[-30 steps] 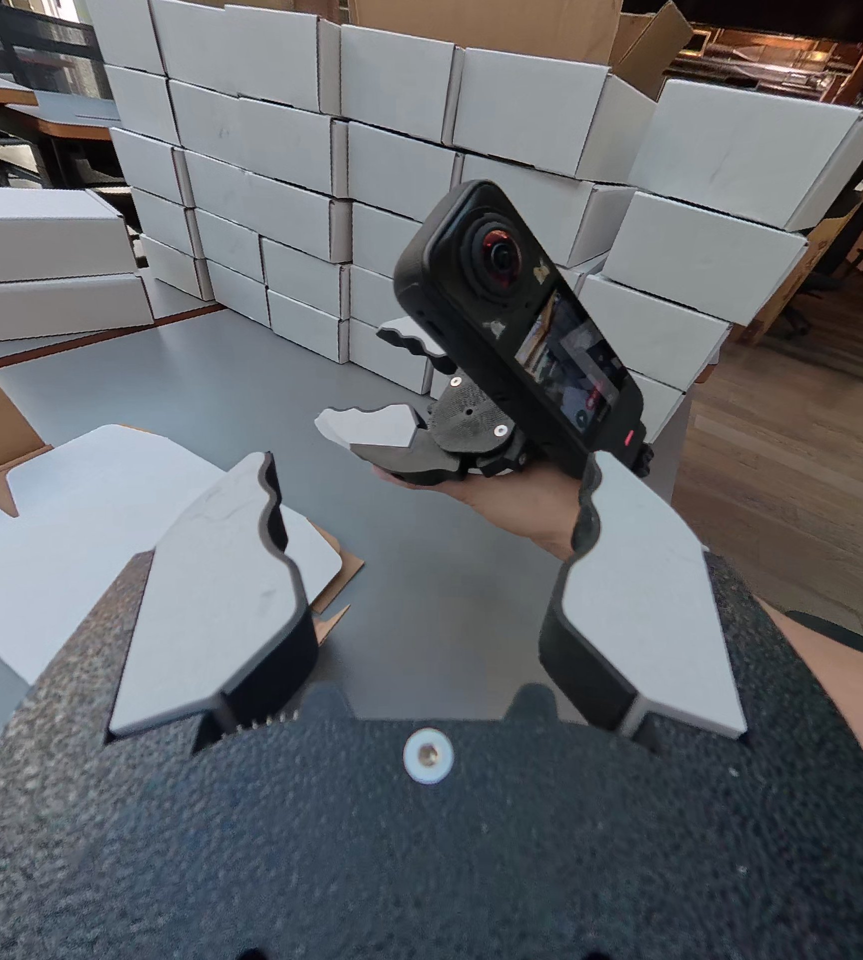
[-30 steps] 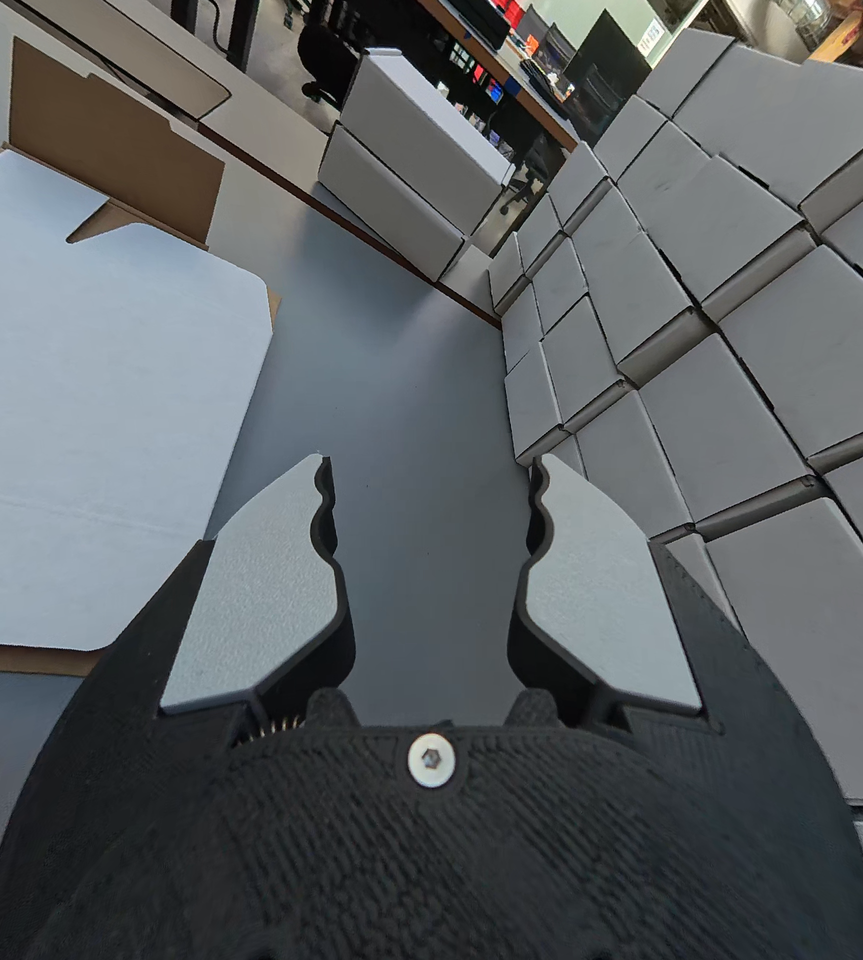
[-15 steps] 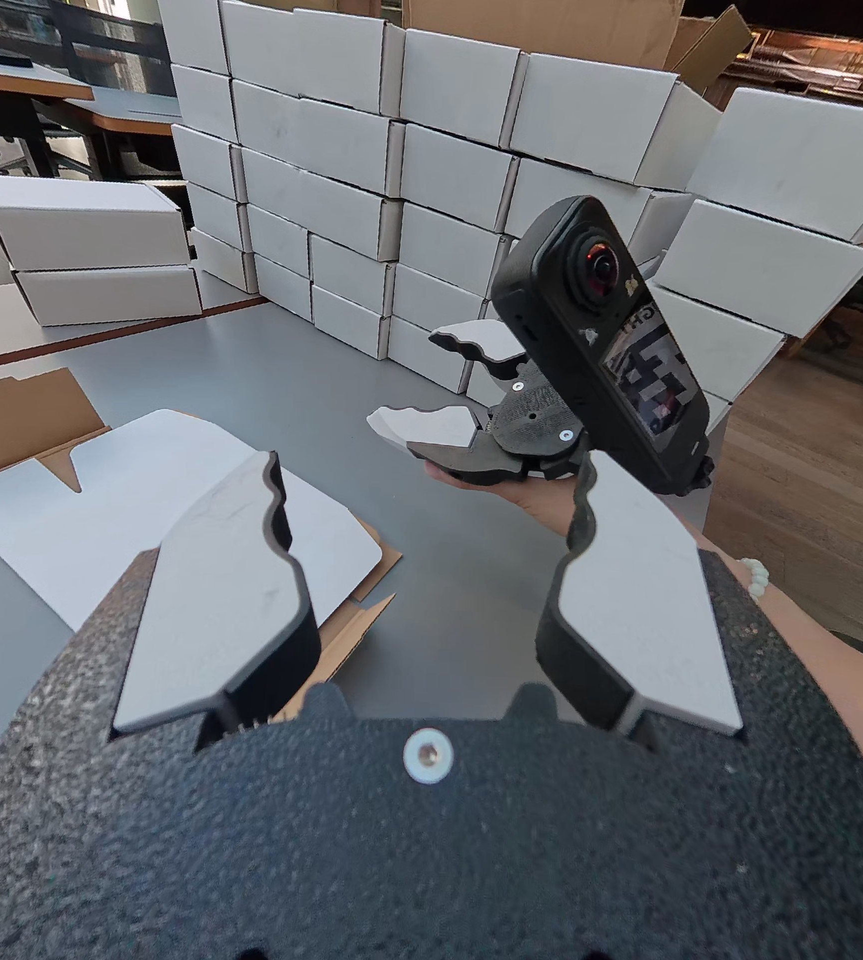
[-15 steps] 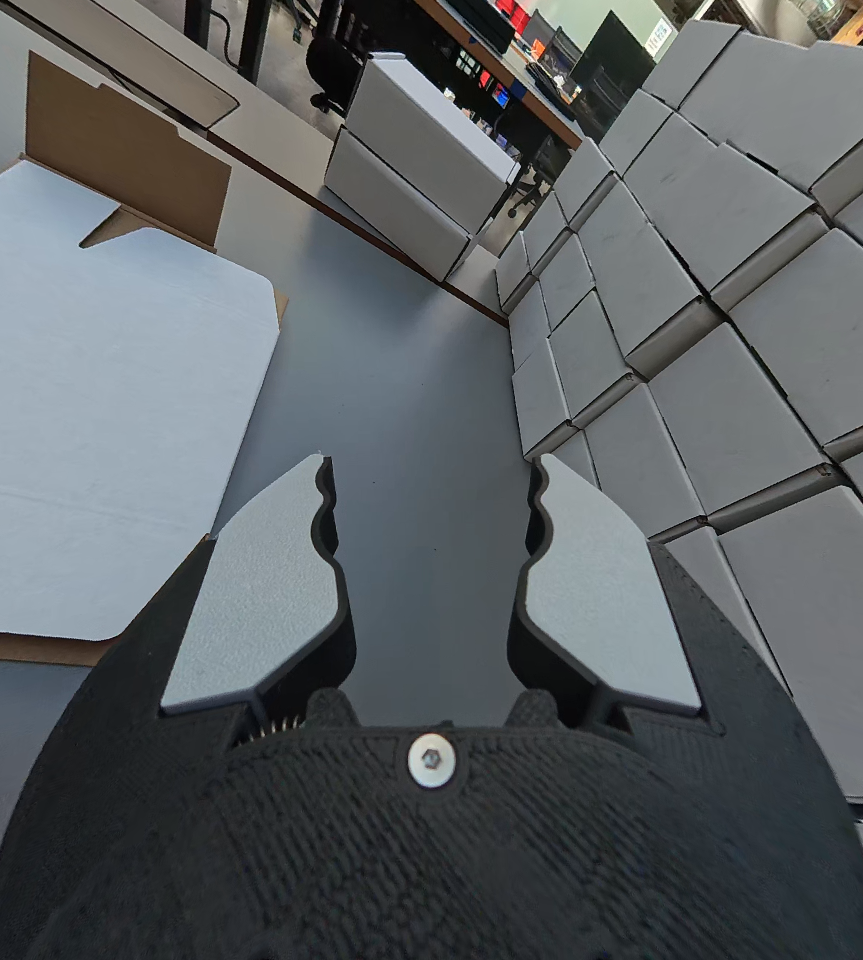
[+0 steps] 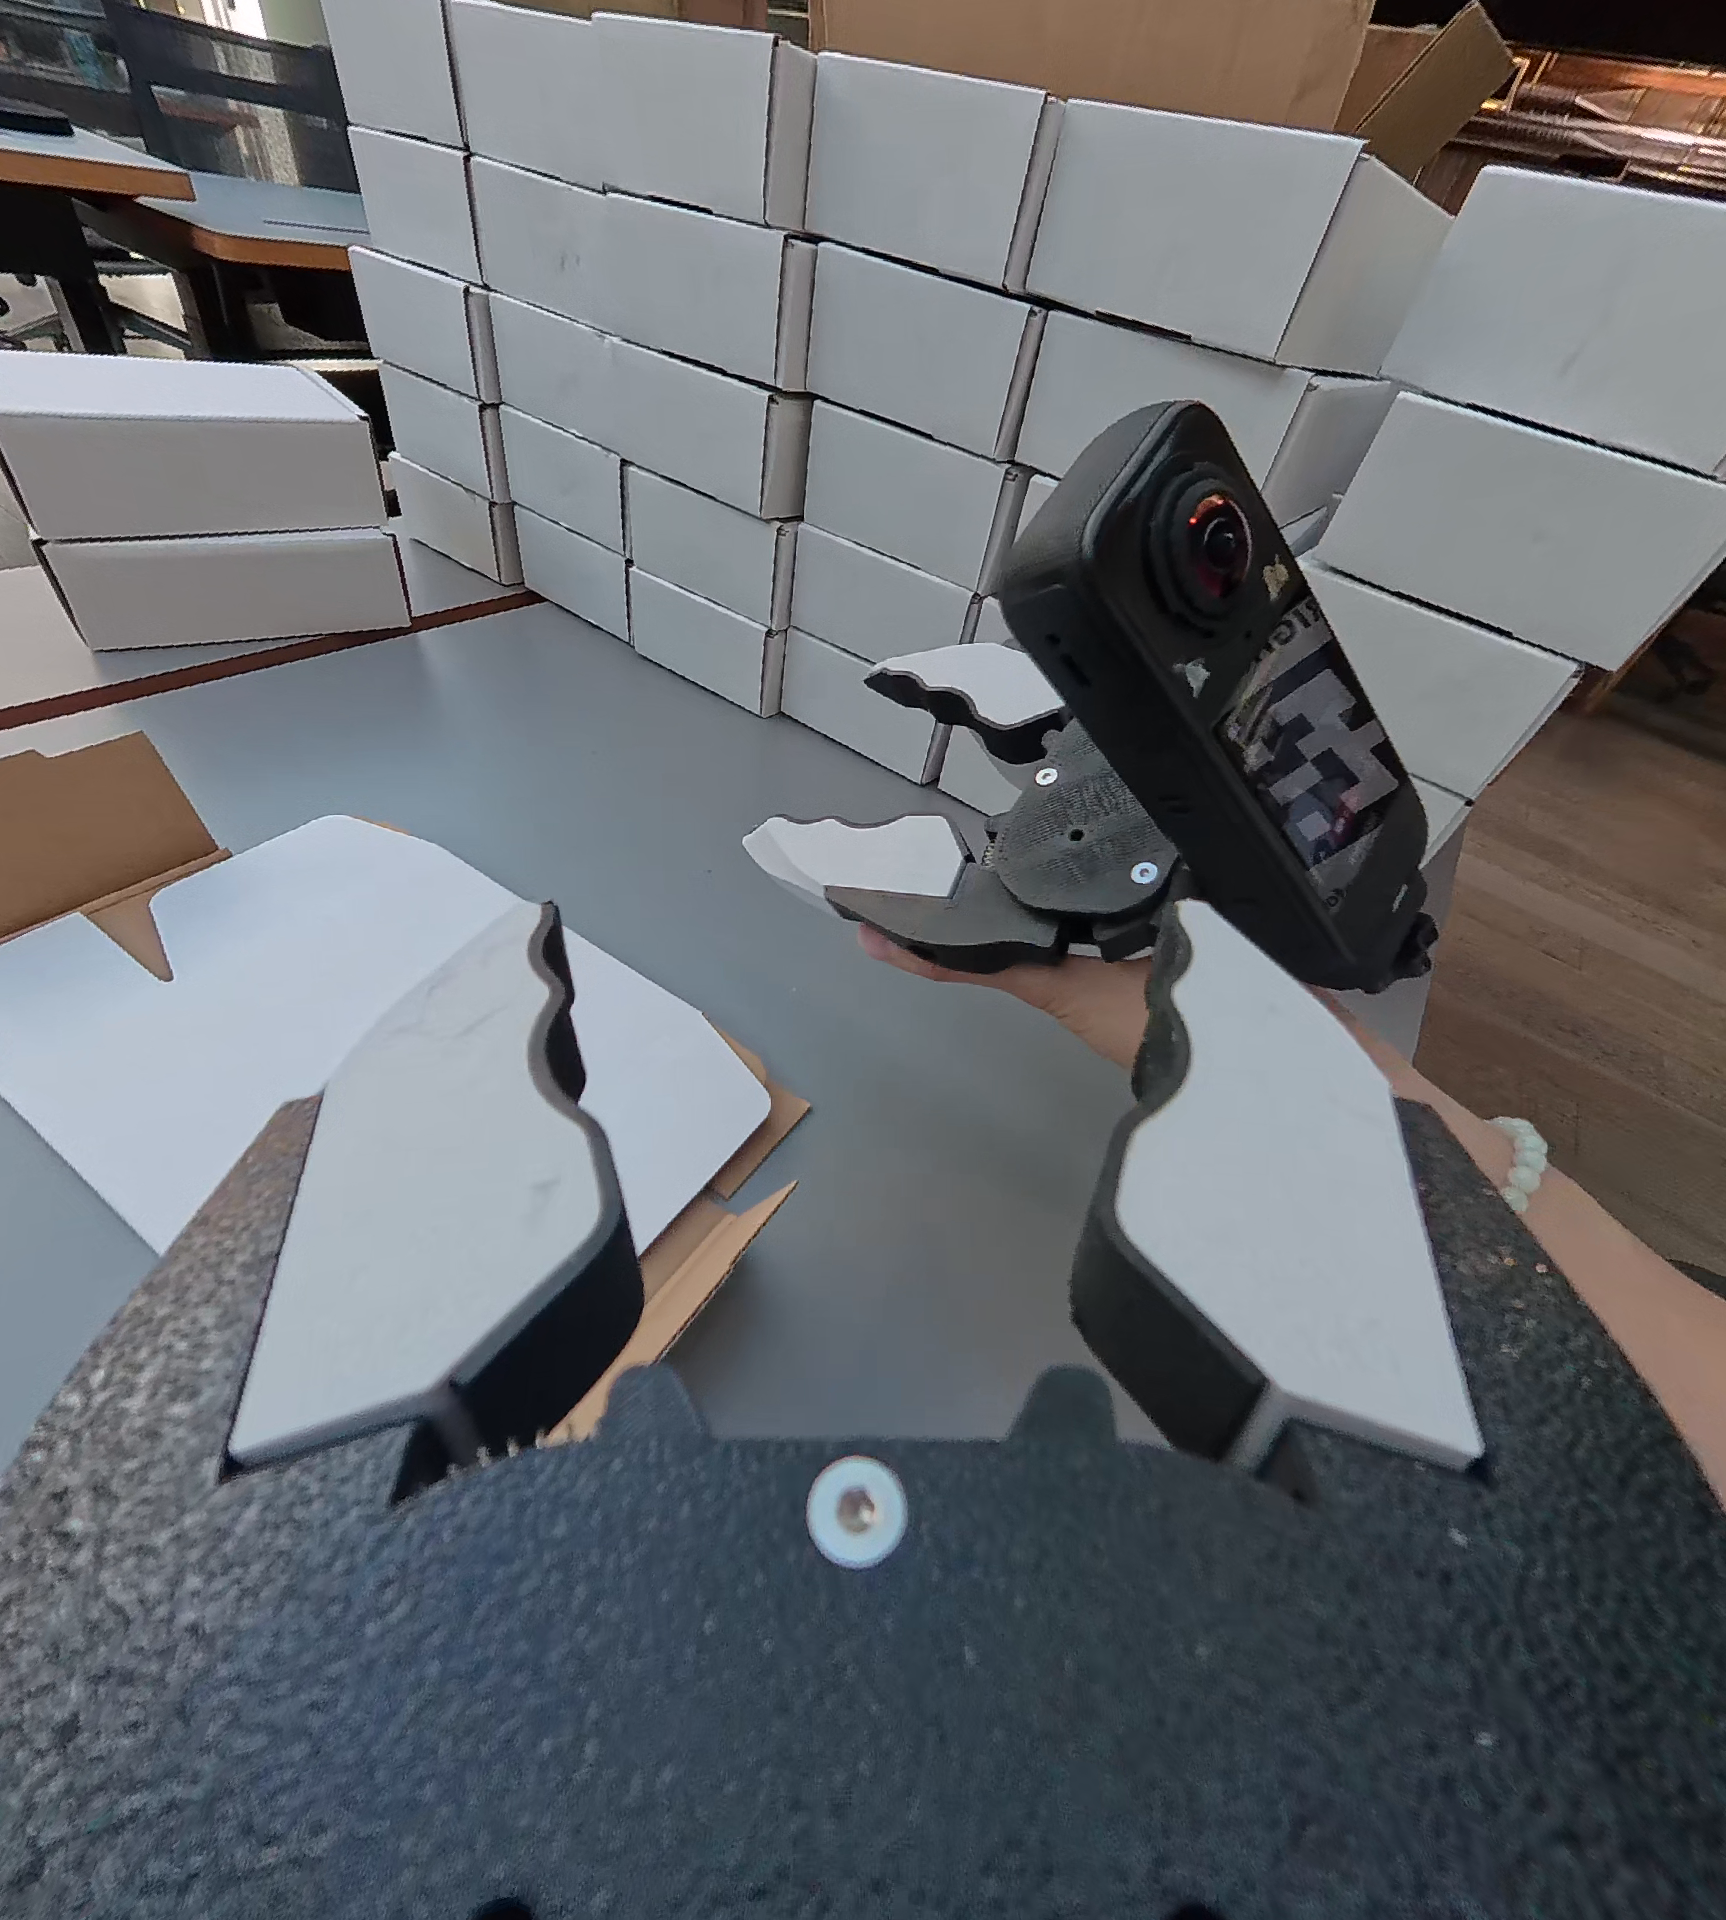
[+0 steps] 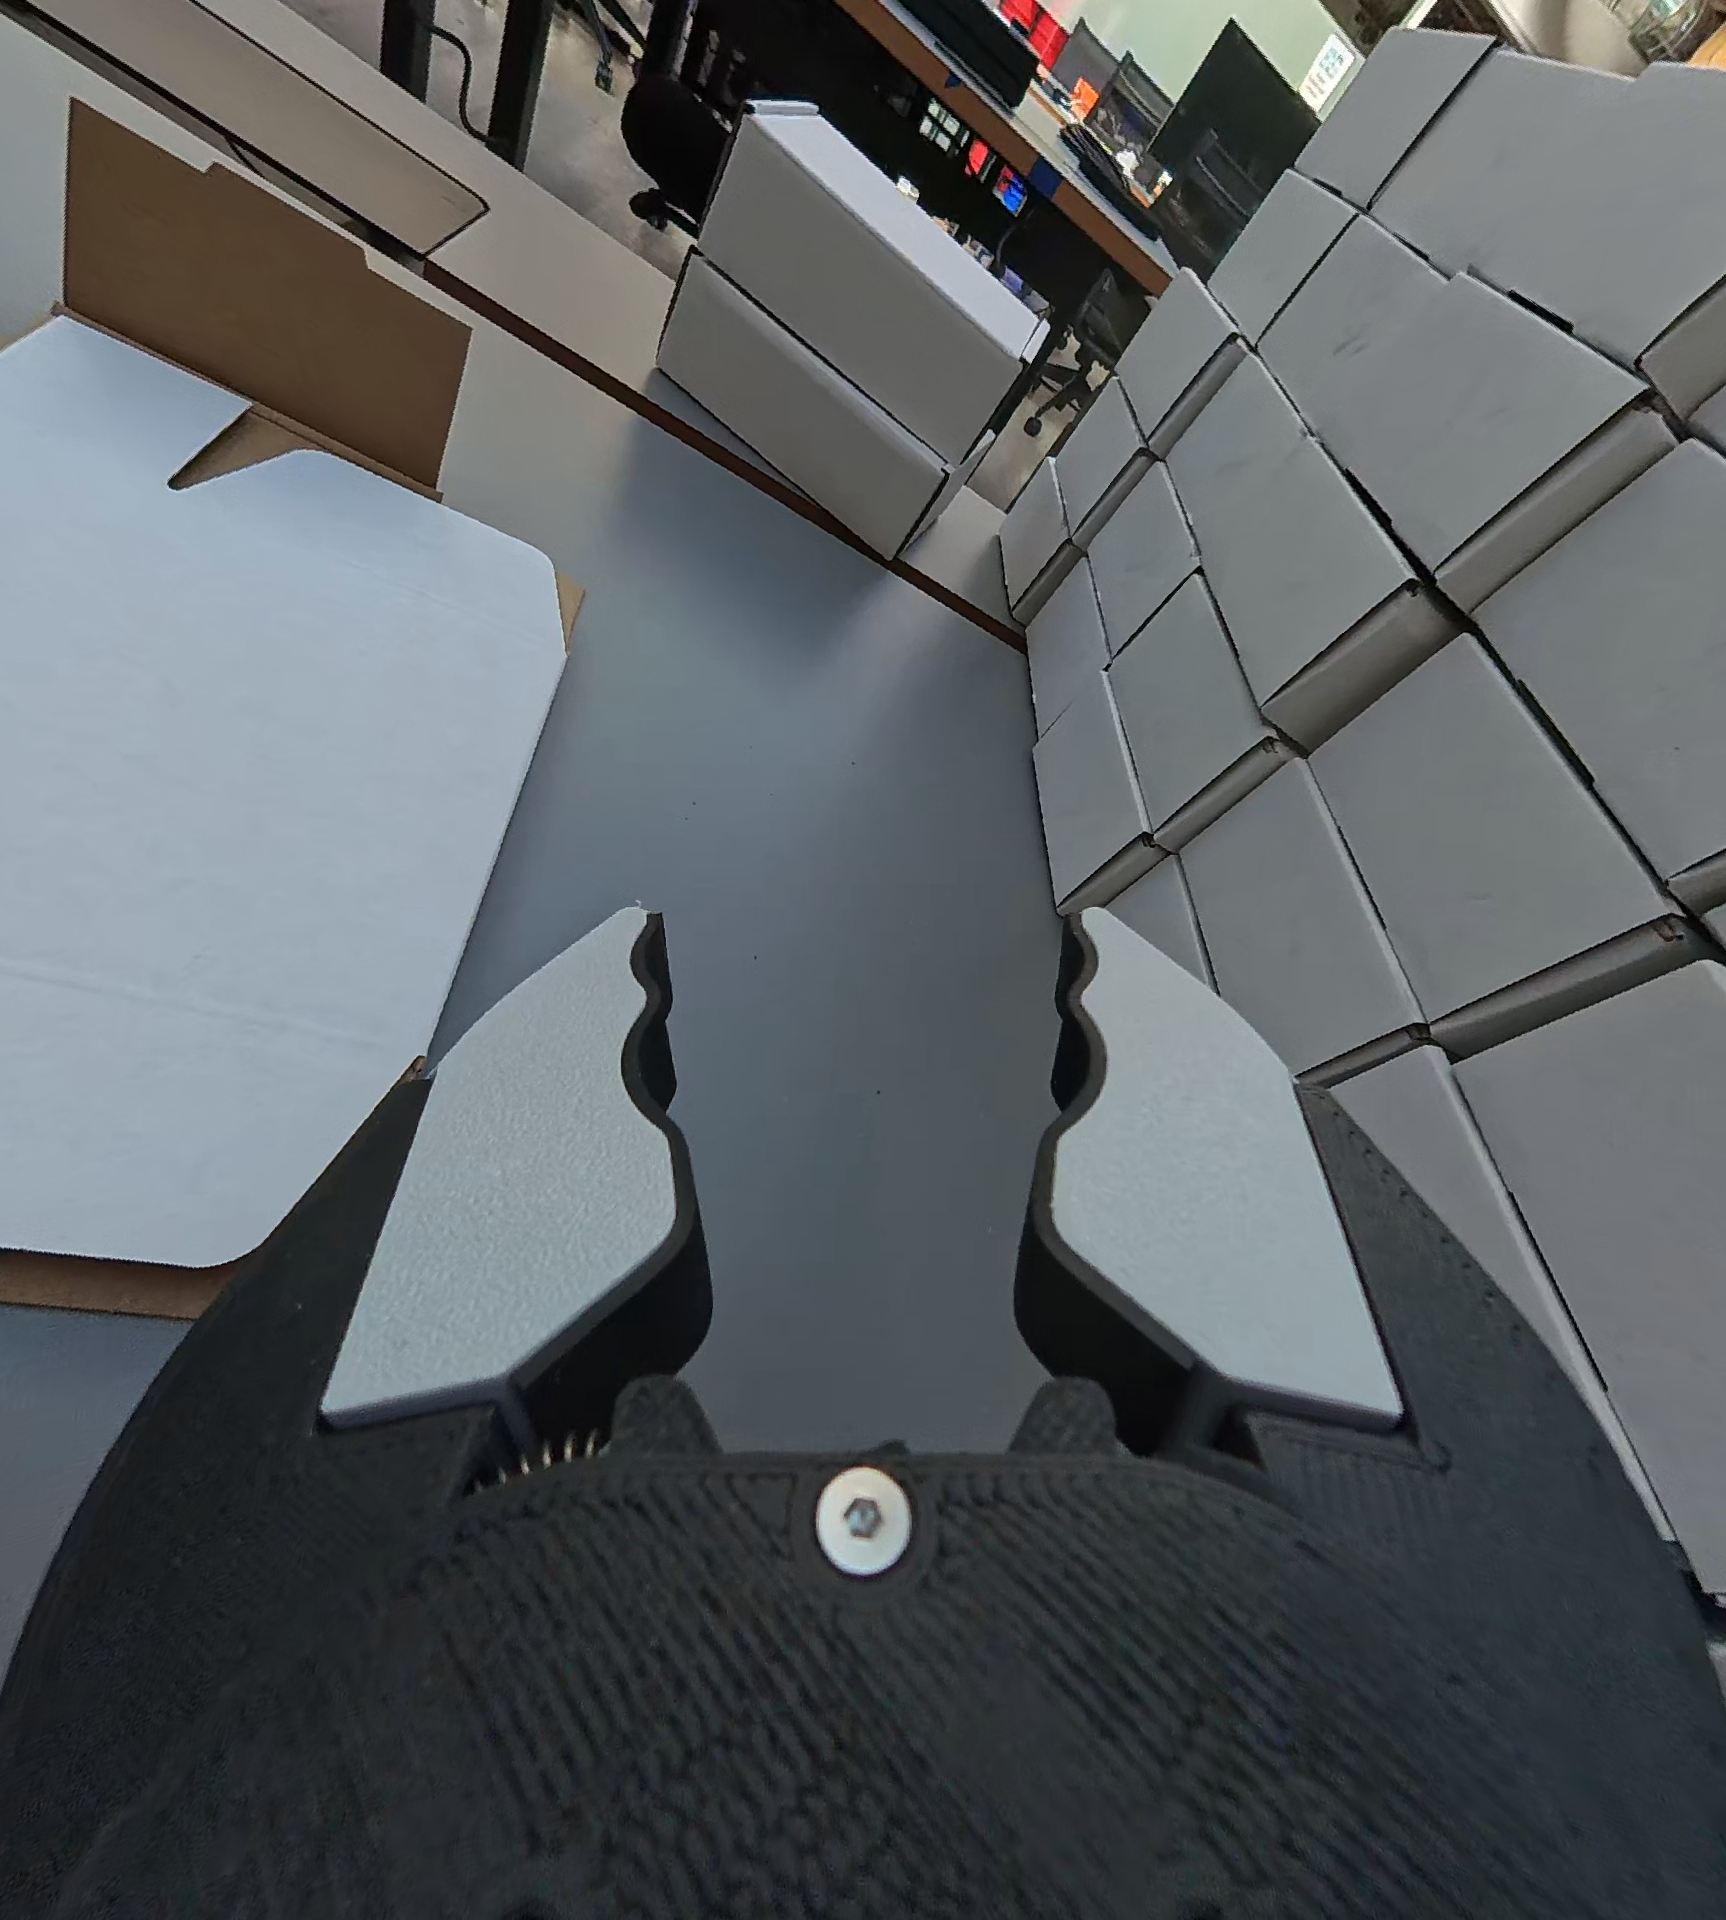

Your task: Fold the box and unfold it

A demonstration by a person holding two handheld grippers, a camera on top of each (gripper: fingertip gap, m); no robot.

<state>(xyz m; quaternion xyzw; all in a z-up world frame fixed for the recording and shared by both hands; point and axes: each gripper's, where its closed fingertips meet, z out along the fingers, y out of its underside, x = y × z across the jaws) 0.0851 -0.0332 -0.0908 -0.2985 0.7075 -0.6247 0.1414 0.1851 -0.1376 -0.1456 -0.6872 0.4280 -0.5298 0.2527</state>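
Note:
A flat, unfolded box blank, white on top with brown flaps, lies on the grey table at the left; it also shows in the right wrist view. My left gripper is open and empty, held above the table just right of the blank. My right gripper is open and empty over bare table between the blank and the stacked boxes. The right gripper also shows in the left wrist view, held in a hand with its camera on top, jaws apart.
A wall of several folded white boxes stands along the far side of the table; it fills the right of the right wrist view. Two more white boxes are stacked on the neighbouring table at the left.
Both grippers stay open. The left wrist view has swung left and back, so more of the blank and box wall shows. The right gripper has drifted slightly relative to the blank.

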